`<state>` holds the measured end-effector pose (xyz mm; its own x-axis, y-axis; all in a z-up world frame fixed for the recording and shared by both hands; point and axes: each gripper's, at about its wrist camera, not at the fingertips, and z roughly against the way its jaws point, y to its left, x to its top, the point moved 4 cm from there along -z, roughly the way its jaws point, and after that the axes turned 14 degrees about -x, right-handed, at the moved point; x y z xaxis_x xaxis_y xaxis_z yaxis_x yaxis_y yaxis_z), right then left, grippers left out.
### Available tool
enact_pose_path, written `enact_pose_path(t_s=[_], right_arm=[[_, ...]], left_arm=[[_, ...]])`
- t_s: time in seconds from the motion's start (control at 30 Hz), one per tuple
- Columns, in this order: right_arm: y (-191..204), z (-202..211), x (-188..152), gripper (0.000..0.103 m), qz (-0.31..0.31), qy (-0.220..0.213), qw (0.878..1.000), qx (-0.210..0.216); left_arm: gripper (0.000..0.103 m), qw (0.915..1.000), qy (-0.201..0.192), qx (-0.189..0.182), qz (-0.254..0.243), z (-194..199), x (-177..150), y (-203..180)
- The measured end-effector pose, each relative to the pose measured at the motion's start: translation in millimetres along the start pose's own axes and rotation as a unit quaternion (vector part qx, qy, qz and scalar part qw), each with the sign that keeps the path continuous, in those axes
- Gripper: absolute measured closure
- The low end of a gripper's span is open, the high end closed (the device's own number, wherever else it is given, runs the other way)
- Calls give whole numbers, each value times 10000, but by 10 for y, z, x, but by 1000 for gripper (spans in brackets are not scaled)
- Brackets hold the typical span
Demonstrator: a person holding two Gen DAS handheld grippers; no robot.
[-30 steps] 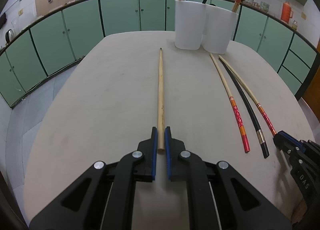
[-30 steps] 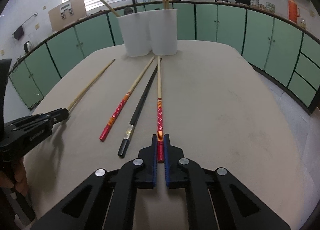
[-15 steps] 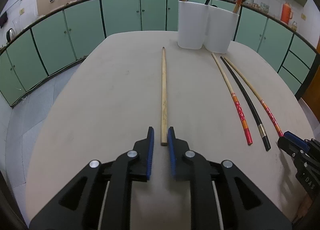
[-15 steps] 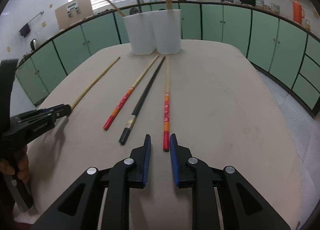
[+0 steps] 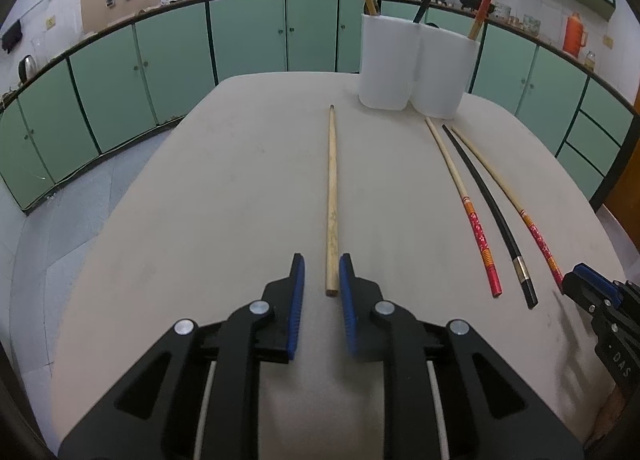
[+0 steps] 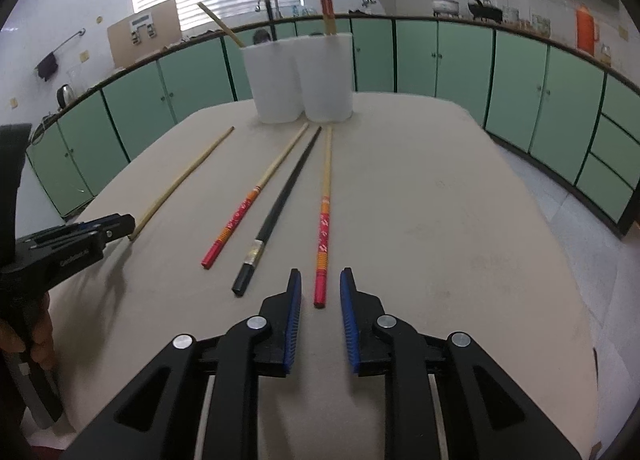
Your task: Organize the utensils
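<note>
A plain wooden chopstick (image 5: 332, 196) lies on the beige table (image 5: 240, 180), pointing at two white holder cups (image 5: 386, 64) (image 5: 442, 74). My left gripper (image 5: 321, 264) is open, its blue pads on either side of the stick's near end without touching it. To the right lie a red-handled chopstick (image 6: 248, 208), a black chopstick (image 6: 280, 212) and a second red-patterned chopstick (image 6: 325, 212). My right gripper (image 6: 320, 278) is open around that last stick's red end, pads apart from it. The cups (image 6: 274, 80) (image 6: 328, 76) hold upright chopsticks.
Green cabinets and a counter ring the table. The right gripper (image 5: 588, 288) shows at the left wrist view's right edge. In the right wrist view the left gripper (image 6: 116, 226) sits at the left, held by a hand (image 6: 38, 344). The table's right half is bare.
Both grippers went from shut on their chopsticks' near ends to open. The two sticks now lie free on the table, and both grippers have drawn back slightly.
</note>
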<state>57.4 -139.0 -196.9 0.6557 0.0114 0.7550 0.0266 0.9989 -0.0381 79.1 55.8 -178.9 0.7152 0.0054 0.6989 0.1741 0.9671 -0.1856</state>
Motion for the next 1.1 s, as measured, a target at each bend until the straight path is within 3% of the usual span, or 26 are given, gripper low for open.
enact_pose_path(t_s=[0.3, 0.8, 1.1], right_arm=[[2, -82, -36, 83, 22, 252, 9997, 46], [37, -105, -26, 86, 97, 279, 9996, -1], [1, -122, -13, 87, -5, 305, 9995, 21]], left_arm=[[85, 9999, 104, -12, 36, -15, -3, 42], [72, 9996, 85, -206, 162, -35, -33, 72], [72, 9996, 104, -239, 126, -44, -26, 61]])
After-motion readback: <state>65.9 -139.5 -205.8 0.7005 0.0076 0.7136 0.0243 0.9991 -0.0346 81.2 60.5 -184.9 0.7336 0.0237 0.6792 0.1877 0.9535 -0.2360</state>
